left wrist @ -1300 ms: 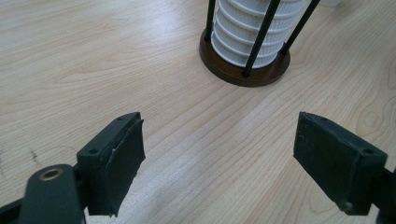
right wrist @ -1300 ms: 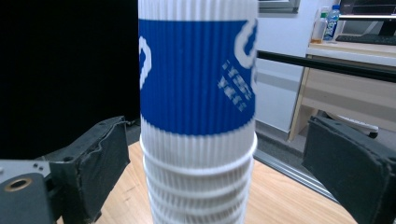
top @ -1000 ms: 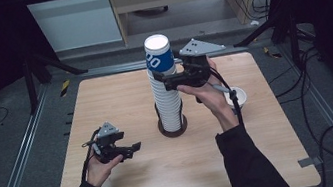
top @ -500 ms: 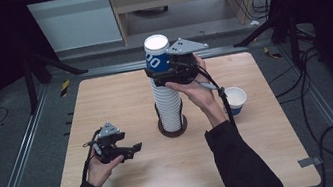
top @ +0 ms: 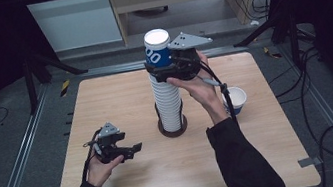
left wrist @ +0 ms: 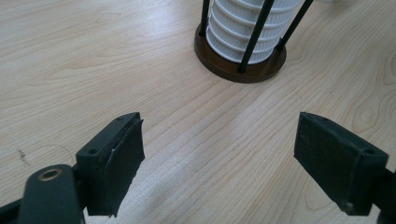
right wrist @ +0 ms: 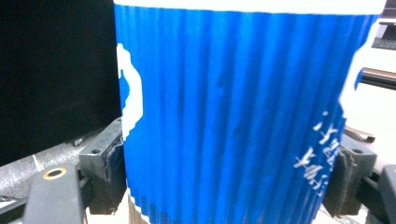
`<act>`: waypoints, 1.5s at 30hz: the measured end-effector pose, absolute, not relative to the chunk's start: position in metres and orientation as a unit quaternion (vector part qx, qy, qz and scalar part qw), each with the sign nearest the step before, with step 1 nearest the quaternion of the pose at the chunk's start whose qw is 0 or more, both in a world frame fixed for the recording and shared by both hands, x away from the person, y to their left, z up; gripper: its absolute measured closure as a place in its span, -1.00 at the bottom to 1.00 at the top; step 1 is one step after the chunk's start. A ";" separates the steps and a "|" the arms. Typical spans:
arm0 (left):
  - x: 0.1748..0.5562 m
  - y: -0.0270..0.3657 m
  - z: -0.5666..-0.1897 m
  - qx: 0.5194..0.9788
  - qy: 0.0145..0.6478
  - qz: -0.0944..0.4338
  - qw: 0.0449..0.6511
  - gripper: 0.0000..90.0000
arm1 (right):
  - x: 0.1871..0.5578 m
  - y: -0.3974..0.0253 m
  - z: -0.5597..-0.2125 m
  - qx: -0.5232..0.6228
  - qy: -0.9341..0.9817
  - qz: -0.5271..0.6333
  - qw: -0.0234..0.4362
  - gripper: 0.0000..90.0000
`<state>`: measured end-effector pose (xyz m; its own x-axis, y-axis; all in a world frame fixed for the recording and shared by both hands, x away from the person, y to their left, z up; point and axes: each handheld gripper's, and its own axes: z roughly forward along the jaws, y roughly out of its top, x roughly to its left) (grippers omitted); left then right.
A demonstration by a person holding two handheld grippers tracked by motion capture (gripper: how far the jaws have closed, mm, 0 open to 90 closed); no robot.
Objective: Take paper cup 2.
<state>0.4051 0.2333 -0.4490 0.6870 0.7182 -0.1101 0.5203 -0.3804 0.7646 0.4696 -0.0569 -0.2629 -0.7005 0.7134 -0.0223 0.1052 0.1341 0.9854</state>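
We grip the blue paper cup atop the cup stack at mid-surface, right gripper jaws closed on it; left gripper idles wide open, empty, near left; next, we judge, a straight upward lift.

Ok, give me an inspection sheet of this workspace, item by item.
Surface: wooden table, bare around the things.
Job's things: top cup, blue, on the cup stack in a rod holder; another cup upright at the right.
Clutter: nothing seen.
Grippers: right tool shut on the top cup; left tool open, low over the table.
Cables: black leads on the floor at the right.
Surroundings: dark frame, floor rails.
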 end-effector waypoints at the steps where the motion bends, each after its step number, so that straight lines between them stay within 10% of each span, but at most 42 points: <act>1: 0.405 0.234 -0.449 0.822 0.377 0.120 0.410 -0.66 | 0.469 -0.057 -0.261 0.290 0.707 0.593 0.256 -0.57; 29: 0.405 0.236 -0.447 0.818 0.380 0.122 0.414 -0.66 | 0.449 -0.077 -0.210 0.267 0.674 0.623 0.294 -0.56; 45: 0.404 0.236 -0.445 0.818 0.378 0.119 0.417 -0.66 | 0.415 -0.133 -0.241 0.281 0.692 0.590 0.307 -0.56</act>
